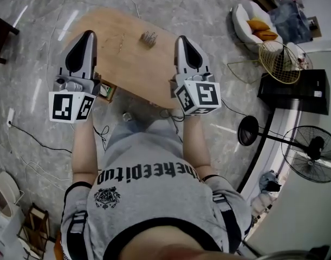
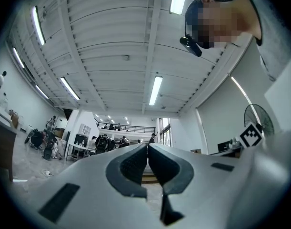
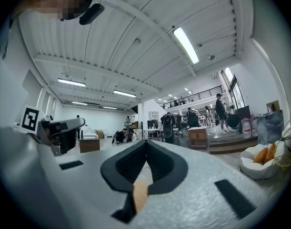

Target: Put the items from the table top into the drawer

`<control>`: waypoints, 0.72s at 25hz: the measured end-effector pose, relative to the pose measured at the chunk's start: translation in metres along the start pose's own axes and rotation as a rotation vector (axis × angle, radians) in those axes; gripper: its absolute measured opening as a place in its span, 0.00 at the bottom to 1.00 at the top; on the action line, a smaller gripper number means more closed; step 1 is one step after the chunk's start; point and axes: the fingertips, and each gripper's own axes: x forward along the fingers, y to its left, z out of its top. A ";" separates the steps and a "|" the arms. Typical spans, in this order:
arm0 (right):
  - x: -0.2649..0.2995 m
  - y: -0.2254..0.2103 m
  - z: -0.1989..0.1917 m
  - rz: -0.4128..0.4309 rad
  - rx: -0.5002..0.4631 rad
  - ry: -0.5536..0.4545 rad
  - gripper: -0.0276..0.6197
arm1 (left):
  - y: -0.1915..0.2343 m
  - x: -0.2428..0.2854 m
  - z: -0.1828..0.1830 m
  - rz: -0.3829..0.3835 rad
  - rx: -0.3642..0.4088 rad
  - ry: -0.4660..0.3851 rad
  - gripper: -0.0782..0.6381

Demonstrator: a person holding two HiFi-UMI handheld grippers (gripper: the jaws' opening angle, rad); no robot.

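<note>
Holding left tool [image 1: 87, 36] and right tool [image 1: 183, 39] above wooden worktop [image 1: 132, 64], both clenched, tips meeting, gripping nothing. Seeing small metal item [image 1: 149, 38] lying on far part of worktop, between tools, touching neither. Seeing boxy thing [image 1: 106, 90] under near edge, possibly open drawer; not managing to tell. Judging task as hardly begun: item not yet picked up, nothing visibly going into drawer. Remaining: opening jaws, grasping item, carrying to drawer.
</note>
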 end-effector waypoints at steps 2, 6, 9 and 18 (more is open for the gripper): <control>0.006 0.003 -0.008 -0.005 0.006 0.019 0.05 | 0.009 0.003 -0.005 -0.005 -0.005 -0.003 0.13; 0.015 0.002 -0.030 -0.016 0.019 0.070 0.05 | 0.020 0.007 -0.016 -0.008 -0.020 -0.003 0.13; 0.020 0.000 -0.050 -0.020 0.031 0.118 0.05 | 0.026 0.012 -0.028 -0.007 -0.026 0.012 0.13; 0.038 -0.020 -0.124 0.013 0.088 0.281 0.05 | 0.034 0.024 -0.073 0.036 -0.044 0.083 0.13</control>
